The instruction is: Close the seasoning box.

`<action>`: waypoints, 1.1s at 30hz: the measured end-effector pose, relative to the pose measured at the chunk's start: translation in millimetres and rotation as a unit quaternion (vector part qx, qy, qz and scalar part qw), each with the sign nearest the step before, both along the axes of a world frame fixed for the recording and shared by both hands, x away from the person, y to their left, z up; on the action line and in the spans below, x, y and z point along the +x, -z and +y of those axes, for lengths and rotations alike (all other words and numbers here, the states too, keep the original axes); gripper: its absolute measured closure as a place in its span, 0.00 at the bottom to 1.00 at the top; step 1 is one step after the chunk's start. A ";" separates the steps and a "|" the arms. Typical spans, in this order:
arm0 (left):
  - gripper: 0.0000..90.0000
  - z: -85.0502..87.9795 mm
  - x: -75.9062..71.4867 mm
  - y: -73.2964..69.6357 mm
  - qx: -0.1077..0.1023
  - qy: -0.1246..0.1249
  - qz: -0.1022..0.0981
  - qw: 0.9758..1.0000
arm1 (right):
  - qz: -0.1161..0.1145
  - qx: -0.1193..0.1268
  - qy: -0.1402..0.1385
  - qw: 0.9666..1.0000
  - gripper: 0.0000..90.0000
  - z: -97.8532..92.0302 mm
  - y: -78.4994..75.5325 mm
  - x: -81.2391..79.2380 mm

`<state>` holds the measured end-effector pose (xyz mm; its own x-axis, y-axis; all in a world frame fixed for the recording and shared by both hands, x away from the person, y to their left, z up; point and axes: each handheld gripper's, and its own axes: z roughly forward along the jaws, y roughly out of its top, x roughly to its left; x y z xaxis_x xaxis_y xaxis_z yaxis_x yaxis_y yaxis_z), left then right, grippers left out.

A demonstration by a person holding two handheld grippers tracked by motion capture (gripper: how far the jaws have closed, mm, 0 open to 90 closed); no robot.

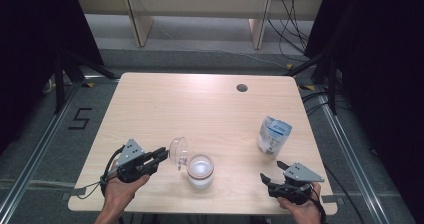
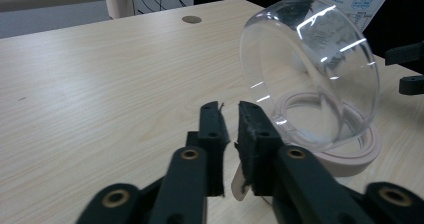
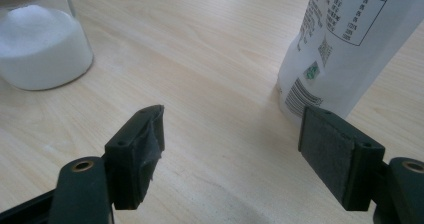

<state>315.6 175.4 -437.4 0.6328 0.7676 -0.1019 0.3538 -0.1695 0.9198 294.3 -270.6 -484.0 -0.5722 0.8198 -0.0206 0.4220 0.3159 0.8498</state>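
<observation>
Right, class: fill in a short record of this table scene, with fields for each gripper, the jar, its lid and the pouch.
left gripper: jaws shut on a pale tab by the lid
right gripper: jaws open, nothing between them
jar: white powder inside, open
lid: clear dome, tilted up at the jar's rim
pouch: upright, table's right side

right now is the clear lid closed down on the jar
No, the clear lid stands tipped up on its hinge, and the jar below it is open, as the left gripper view shows.

open tongs [image 3: 232, 149] over the table [image 3: 210, 49], pouch [image 3: 350, 39] ahead right, jar of white powder [image 3: 42, 44] far left.
</observation>
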 end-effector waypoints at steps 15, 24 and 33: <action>0.99 -9.0 -1.4 -0.9 0.005 0.021 -0.004 1.000 | -0.003 -0.006 -0.003 1.000 0.31 0.6 0.1 0.2; 0.99 -12.2 -3.6 -2.4 -0.001 0.028 -0.008 1.000 | -0.008 -0.008 -0.001 1.000 0.31 0.6 -0.1 0.4; 0.99 -13.4 -5.6 -4.2 0.003 0.028 -0.009 1.000 | -0.001 -0.004 -0.005 1.000 0.31 1.6 0.0 0.0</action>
